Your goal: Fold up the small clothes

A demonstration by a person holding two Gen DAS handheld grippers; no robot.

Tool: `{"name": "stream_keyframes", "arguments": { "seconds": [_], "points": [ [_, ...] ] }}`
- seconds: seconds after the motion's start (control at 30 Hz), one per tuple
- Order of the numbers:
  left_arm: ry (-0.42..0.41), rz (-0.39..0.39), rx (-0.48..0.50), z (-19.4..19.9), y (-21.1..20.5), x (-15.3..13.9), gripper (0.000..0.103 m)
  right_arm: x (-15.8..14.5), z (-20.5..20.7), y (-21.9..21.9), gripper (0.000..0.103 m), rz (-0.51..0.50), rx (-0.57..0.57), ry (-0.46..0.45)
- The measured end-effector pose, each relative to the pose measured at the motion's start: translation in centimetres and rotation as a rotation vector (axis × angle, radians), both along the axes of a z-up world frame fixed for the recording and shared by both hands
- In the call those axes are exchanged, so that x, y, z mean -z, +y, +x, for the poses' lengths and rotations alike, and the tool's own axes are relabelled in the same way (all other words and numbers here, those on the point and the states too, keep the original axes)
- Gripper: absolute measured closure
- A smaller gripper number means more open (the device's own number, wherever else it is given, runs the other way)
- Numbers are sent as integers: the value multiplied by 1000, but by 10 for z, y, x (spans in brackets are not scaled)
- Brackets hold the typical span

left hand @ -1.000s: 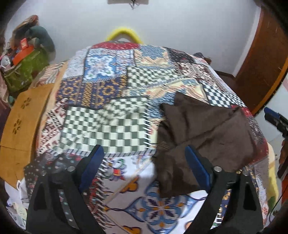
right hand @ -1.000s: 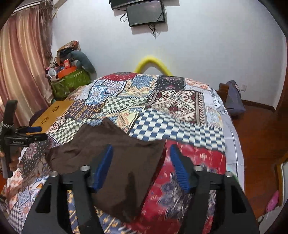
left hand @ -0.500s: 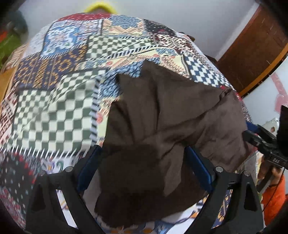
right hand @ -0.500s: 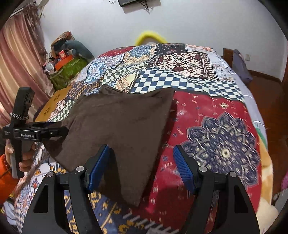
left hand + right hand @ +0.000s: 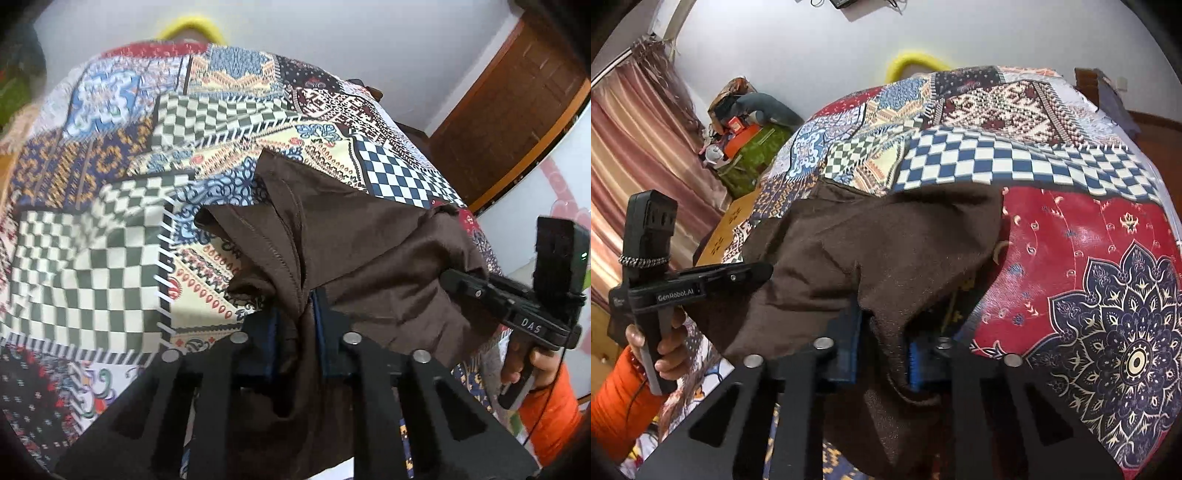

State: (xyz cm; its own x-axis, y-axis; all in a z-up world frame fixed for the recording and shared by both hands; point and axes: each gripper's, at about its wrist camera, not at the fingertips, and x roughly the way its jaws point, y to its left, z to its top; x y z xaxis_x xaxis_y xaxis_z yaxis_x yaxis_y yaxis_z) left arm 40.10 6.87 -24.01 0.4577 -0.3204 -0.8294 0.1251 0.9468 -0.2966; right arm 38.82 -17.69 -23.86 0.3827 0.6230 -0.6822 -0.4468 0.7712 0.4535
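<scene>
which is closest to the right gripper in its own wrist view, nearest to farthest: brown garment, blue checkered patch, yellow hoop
1. brown garment, clamped in the right gripper.
2. blue checkered patch, farther up the quilt, beyond the garment.
3. yellow hoop, past the bed's far end, against the wall.

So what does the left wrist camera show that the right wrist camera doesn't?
Only the left wrist view shows the brown wooden door and the right gripper from the side, reaching into the cloth.

Only the right wrist view shows the pink curtain, the green bag piled with clutter, and the left gripper from the side.

Both show the brown garment bunched between closed gripper fingers, the patchwork bedcover under it, and the yellow arch at the far wall.
</scene>
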Motion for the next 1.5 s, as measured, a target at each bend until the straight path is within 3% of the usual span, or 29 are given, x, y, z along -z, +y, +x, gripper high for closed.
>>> {"name": "stream_keyframes", "arguments": {
  "seconds": [0.13, 0.43, 0.63, 0.8, 1.17, 1.3, 1.4, 1.5],
  "points": [
    [-56, 55, -5, -16, 0, -20, 90, -20, -13, 11, 91, -24, -27, -64],
    [-184, 76, -73, -70, 46, -87, 91, -78, -42, 49, 92, 5, -103, -171],
    [-194, 93, -136, -98, 90, -105, 91, -98, -61, 93, 92, 28, -163, -201],
    [-133, 96, -186, -115, 129, -89, 91, -89, -69, 131, 92, 36, -203, -173],
    [57, 56, -208, -120, 178, 7, 90, -14, -70, 185, 91, -69, -261, -18],
    [71, 71, -232, -119, 188, 26, 80, -5, -64, 183, 83, -110, -260, 17],
    [64, 76, -279, -122, 199, 31, 71, -5, -60, 178, 70, -154, -227, -8],
    [59, 50, -335, -124, 210, 33, 67, -4, -56, 170, 67, -197, -196, -30]
  ]
}}
